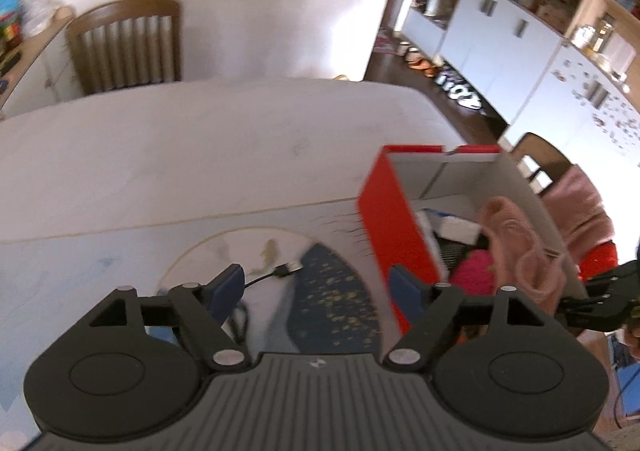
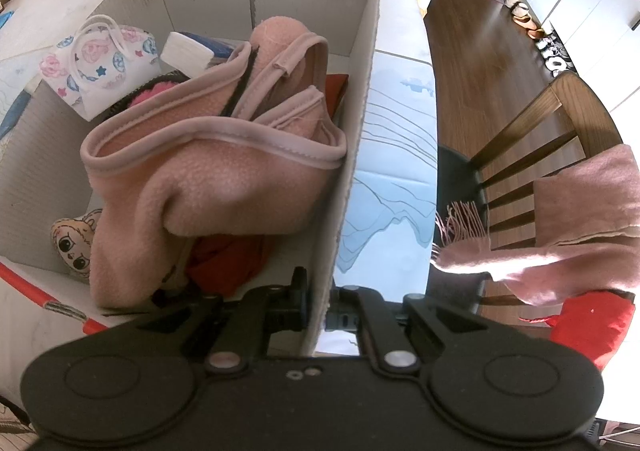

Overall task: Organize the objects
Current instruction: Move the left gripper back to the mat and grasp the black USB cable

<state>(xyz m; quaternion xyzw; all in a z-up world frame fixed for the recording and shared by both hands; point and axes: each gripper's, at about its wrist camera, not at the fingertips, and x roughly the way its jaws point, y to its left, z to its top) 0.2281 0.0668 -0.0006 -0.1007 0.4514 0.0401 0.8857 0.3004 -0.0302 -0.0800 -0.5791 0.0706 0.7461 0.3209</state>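
Observation:
A red cardboard box (image 1: pixel 384 223) with white inner walls (image 2: pixel 360 111) stands on the table. It holds a pink fleece garment (image 2: pixel 208 171), a floral bag (image 2: pixel 100 63), a doll-face toy (image 2: pixel 74 243), red cloth (image 2: pixel 224 263) and a small white-and-blue box (image 2: pixel 192 49). My right gripper (image 2: pixel 320 305) is shut on the box's near right wall, one finger inside and one outside. My left gripper (image 1: pixel 316 281) hangs open to the left of the box, nothing between its blue pads (image 1: pixel 230 283). Below it a black USB cable (image 1: pixel 280 271) lies on the printed mat (image 1: pixel 332 291).
A wooden chair (image 1: pixel 128 43) stands at the table's far side. Another chair (image 2: pixel 532 155) on the right carries a pink fringed scarf (image 2: pixel 580 211) and something red (image 2: pixel 592 327). White cabinets and shelves (image 1: pixel 500 31) line the far wall; shoes lie on the wooden floor.

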